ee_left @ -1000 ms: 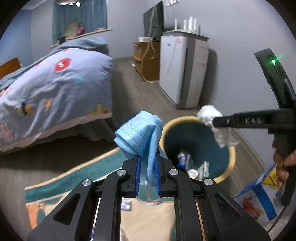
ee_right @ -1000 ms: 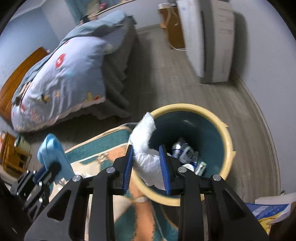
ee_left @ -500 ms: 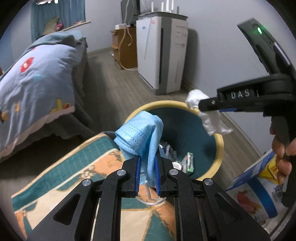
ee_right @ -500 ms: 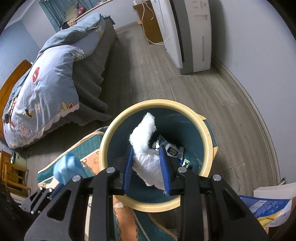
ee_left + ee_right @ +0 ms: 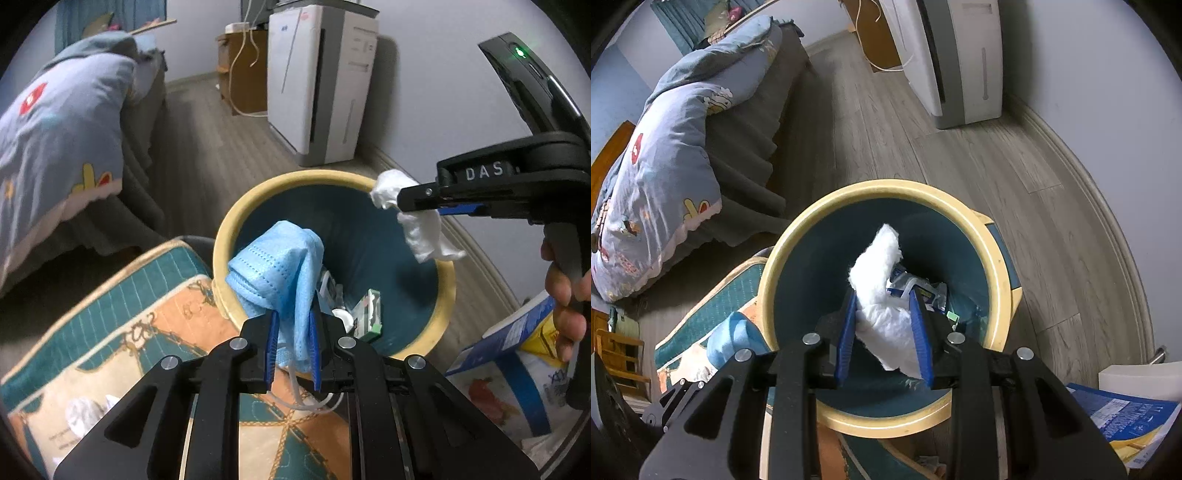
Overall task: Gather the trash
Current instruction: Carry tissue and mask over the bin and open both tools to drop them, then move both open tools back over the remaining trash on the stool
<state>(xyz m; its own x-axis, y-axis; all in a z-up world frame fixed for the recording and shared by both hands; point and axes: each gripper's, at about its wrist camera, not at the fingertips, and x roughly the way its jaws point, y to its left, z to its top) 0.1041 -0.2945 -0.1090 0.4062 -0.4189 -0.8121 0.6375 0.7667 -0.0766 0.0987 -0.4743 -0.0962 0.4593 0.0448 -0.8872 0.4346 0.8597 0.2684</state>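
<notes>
mask (image 5: 280,266) ear loops behind jaws, bin (image 5: 993,254) litter unidentifiable

Face mask (image 5: 280,266) light blue. Tissue (image 5: 882,295) white. Bin (image 5: 993,258) cream rim, teal inside. Rug (image 5: 122,314) teal-orange patterned. Claw pads (image 5: 846,332) blue.

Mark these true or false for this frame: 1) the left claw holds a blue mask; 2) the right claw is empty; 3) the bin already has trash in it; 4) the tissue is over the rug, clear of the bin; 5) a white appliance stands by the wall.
1) True: the left claw is shut on the mask.
2) False: the right claw grips a white tissue.
3) True: packaging lies at the bottom of the bin.
4) False: the tissue hangs over the bin's opening, not the rug.
5) True: the appliance stands against the wall.
</notes>
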